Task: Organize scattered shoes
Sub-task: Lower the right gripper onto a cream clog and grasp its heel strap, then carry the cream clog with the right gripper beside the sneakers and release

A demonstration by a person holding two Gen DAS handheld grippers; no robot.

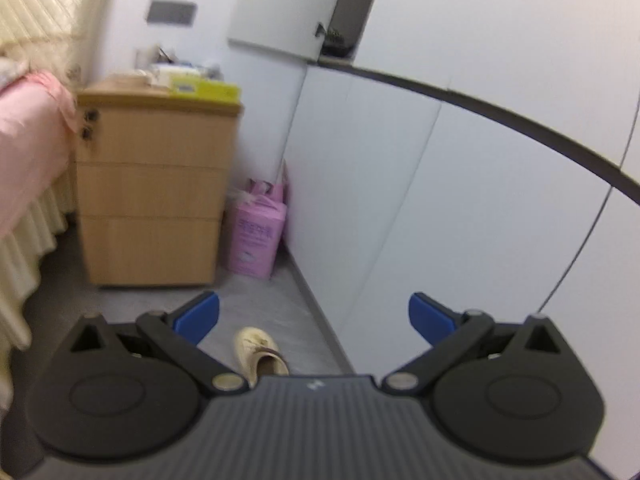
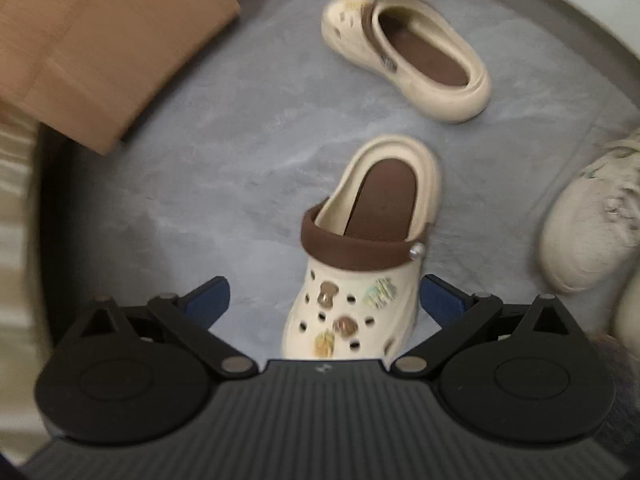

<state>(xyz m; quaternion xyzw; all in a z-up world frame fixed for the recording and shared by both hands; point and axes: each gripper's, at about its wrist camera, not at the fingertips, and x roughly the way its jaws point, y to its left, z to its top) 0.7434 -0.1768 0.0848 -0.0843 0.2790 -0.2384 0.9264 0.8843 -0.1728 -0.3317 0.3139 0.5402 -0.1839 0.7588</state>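
Note:
In the right wrist view a cream clog (image 2: 360,256) with a brown strap and charms lies on the grey floor, its toe between the wide-open jaws of my right gripper (image 2: 325,300); the right pad (image 2: 440,300) is close to its side. A second matching clog (image 2: 408,56) lies farther off, heel toward me. A beige sneaker (image 2: 592,220) sits at the right edge. In the left wrist view my left gripper (image 1: 314,316) is open and empty, held high above the floor, with one cream clog (image 1: 260,354) below it.
A wooden bedside cabinet (image 1: 156,196) stands by a bed with a pink cover (image 1: 28,148). A pink bag (image 1: 256,236) leans in the corner. White wardrobe doors (image 1: 460,200) run along the right. The cabinet's corner (image 2: 104,52) shows in the right wrist view.

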